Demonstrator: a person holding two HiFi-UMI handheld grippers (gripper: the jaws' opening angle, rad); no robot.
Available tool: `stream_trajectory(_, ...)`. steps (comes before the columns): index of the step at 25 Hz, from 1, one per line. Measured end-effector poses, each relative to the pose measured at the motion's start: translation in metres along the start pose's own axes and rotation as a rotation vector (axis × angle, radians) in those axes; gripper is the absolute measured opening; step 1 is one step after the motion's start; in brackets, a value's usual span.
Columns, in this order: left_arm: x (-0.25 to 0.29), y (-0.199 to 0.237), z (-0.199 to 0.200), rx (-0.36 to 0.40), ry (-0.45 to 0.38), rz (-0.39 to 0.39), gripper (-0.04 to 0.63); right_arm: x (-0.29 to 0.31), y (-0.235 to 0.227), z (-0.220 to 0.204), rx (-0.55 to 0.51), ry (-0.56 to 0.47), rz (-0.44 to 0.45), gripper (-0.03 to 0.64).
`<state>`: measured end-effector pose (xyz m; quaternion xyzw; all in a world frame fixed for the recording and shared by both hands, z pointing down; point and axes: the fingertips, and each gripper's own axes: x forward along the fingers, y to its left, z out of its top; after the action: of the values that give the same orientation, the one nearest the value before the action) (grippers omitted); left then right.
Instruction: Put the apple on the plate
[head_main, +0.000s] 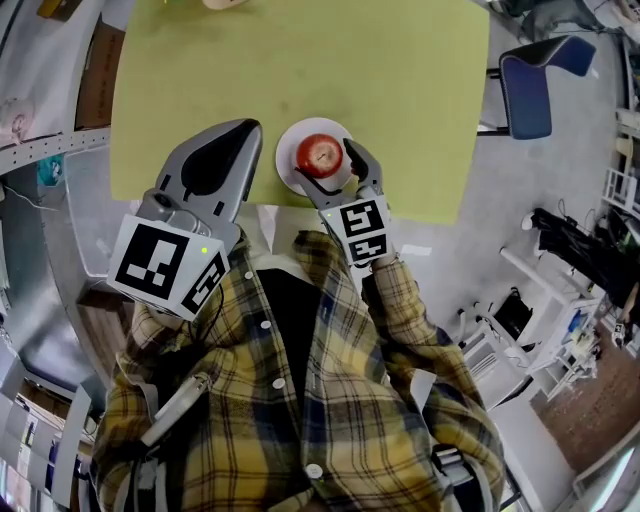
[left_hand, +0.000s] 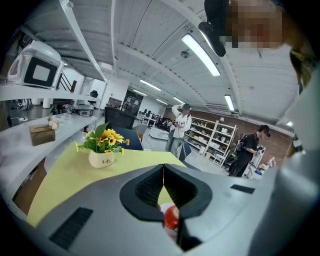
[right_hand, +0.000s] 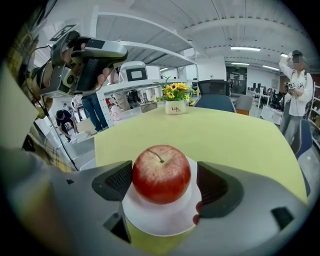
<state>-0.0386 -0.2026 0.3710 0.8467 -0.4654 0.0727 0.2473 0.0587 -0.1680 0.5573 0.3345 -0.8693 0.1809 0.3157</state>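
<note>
A person in a yellow plaid shirt (head_main: 330, 420) works a hand-held gripper in each hand over a yellow-green table (right_hand: 225, 135). A red apple (right_hand: 161, 174) sits upright, stem up, in the middle of a white plate (right_hand: 160, 222) near the table's front edge. The right gripper (right_hand: 161, 186) straddles the plate, its jaws spread to either side of the apple; the left pad lies just beside the fruit, and a clear gap shows at the right pad. The left gripper (head_main: 238, 135), jaws pressed together on nothing, is held just left of the plate. A pot of yellow flowers (right_hand: 175, 106) stands well beyond the plate at the table's far end. A blue chair (head_main: 540, 85) stands off the table, well to the plate's right.
</note>
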Motion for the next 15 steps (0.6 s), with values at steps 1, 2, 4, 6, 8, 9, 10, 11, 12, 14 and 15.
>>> stream_trajectory(1,0.000,-0.001,0.001,0.001,-0.001,-0.002,0.009,-0.002,0.001,0.002,-0.005,-0.003,0.000,0.377)
stream_trajectory(2,0.000,-0.001,0.001,0.001,-0.001,-0.003,0.009,-0.003,0.002,0.004,-0.010,-0.005,0.000,0.377)
stream_trajectory(4,0.001,-0.002,0.003,0.002,-0.001,-0.006,0.009,-0.005,0.002,0.007,-0.011,-0.011,-0.002,0.377)
stream_trajectory(6,0.001,-0.002,0.004,0.004,-0.004,-0.011,0.009,-0.007,0.003,0.010,-0.011,-0.019,-0.005,0.377)
stream_trajectory(8,0.001,-0.004,0.005,0.005,-0.008,-0.012,0.009,-0.011,0.004,0.013,-0.015,-0.030,-0.006,0.377)
stream_trajectory(9,0.001,-0.004,0.006,0.005,-0.010,-0.012,0.009,-0.014,0.005,0.016,-0.017,-0.037,-0.004,0.377)
stream_trajectory(10,0.000,-0.004,0.007,0.006,-0.013,-0.012,0.009,-0.017,0.006,0.020,-0.018,-0.045,-0.001,0.377)
stream_trajectory(11,0.000,-0.004,0.009,0.007,-0.017,-0.012,0.009,-0.020,0.007,0.025,-0.017,-0.057,0.001,0.377)
stream_trajectory(12,0.000,-0.003,0.010,0.007,-0.022,-0.013,0.009,-0.023,0.008,0.032,-0.011,-0.072,0.002,0.377)
stream_trajectory(14,-0.002,-0.001,0.014,0.008,-0.033,-0.013,0.009,-0.031,0.008,0.047,0.018,-0.116,-0.002,0.377)
stream_trajectory(15,-0.002,-0.001,0.016,0.008,-0.040,-0.013,0.009,-0.036,0.008,0.056,0.038,-0.141,-0.003,0.376)
